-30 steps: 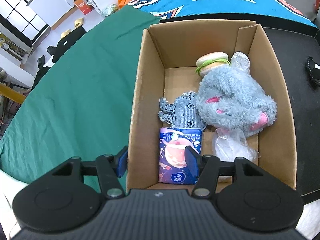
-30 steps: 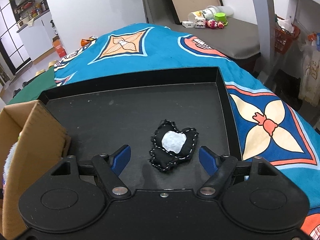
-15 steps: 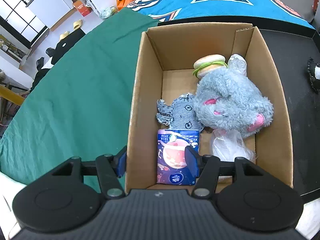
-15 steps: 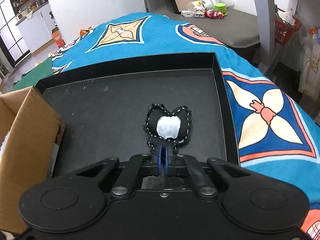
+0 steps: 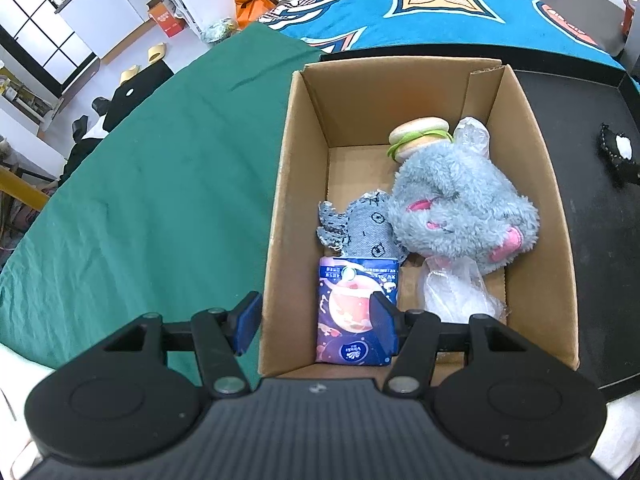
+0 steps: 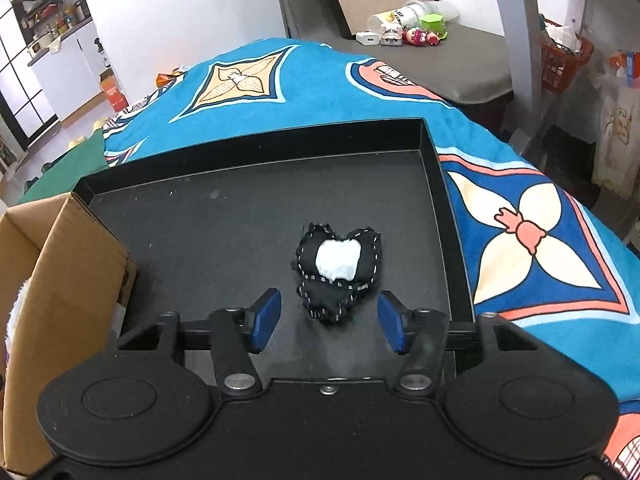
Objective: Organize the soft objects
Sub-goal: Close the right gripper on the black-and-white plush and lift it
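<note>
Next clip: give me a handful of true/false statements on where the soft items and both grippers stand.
1. The black heart pillow lies on the black tray. True.
2. The right gripper clamps the pillow. False: its jaws have just been opening and stand apart, with the pillow's tip between them.
3. The grey plush is inside the cardboard box. True.
4. The left gripper holds the tissue pack. False: it is open, straddling the box wall.

Your cardboard box [image 5: 532, 184] sits at the tray's [image 6: 248, 200] left end, plush toy [image 5: 460, 216] inside with the tissue pack [image 5: 352, 312] in front; right of the box, the heart cushion [image 6: 340, 268] lies on the tray.
</note>
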The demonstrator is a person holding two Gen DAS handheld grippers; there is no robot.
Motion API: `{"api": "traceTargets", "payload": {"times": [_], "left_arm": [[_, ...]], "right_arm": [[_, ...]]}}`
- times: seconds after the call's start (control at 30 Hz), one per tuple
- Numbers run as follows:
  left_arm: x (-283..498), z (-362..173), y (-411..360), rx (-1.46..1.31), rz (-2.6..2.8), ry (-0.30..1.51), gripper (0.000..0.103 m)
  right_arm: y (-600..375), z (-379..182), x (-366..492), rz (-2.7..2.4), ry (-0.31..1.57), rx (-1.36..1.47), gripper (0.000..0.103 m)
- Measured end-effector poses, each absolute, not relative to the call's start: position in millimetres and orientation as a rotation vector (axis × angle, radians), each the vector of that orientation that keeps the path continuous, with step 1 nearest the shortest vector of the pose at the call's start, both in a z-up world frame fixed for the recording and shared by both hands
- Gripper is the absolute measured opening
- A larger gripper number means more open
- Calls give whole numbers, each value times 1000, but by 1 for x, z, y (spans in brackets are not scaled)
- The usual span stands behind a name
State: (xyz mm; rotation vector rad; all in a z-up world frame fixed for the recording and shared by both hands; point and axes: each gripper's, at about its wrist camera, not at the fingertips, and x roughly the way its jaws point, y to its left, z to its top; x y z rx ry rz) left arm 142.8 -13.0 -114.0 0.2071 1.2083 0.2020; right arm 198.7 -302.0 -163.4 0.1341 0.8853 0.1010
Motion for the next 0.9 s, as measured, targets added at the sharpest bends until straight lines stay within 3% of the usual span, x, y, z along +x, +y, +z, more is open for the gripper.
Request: {"api": "traceTargets", "payload": {"times": [0.5,0.57,0.63,0.9], "left_arm": [[155,-128,-19,251,221,1253,58],[157,-129,-19,254,224,1258,58],[157,-130,-20,260,227,1261,58],[156,-128,-24,263,227,1259,58]], "right_arm": [[-301,-177,216,99,899,128,58],[-300,-177,215,100,893,107,54],[-299,-177,214,95,886,70,37],[-306,-173,207,102,899,102,29]]}}
